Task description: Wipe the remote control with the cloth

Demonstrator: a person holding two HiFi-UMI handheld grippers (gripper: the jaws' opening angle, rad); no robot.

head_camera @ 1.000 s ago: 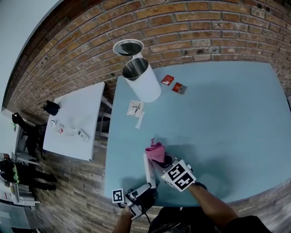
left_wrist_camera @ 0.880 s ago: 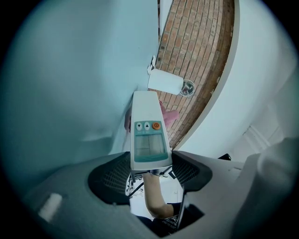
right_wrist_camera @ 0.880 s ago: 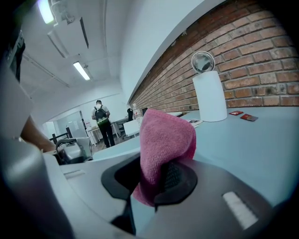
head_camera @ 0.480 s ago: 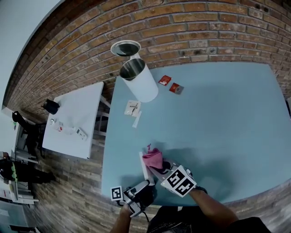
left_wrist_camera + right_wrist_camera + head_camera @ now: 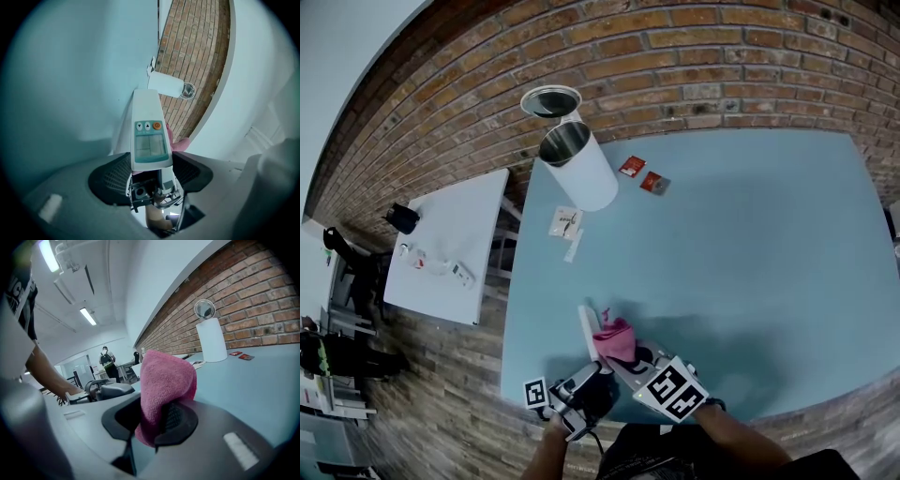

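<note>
My left gripper (image 5: 149, 169) is shut on the near end of a white remote control (image 5: 148, 133) with a small screen and an orange button, holding it above the blue table. In the head view the remote (image 5: 586, 330) sticks out from the left gripper (image 5: 586, 380) near the table's front edge. A pink cloth (image 5: 164, 385) is clamped upright in my right gripper (image 5: 154, 420). From the head view the cloth (image 5: 614, 339) lies against the remote's right side, with the right gripper (image 5: 630, 361) just behind it.
A white cylinder tin (image 5: 578, 167) lies tipped at the back left of the blue table (image 5: 750, 253), its lid (image 5: 550, 100) behind it. Two red packets (image 5: 642, 175) and paper slips (image 5: 565, 225) lie nearby. A small white side table (image 5: 450, 248) stands to the left.
Both grippers, with the remote and cloth, have drifted left and nearer the front edge in the head view. The cloth has slid along the remote's side.
</note>
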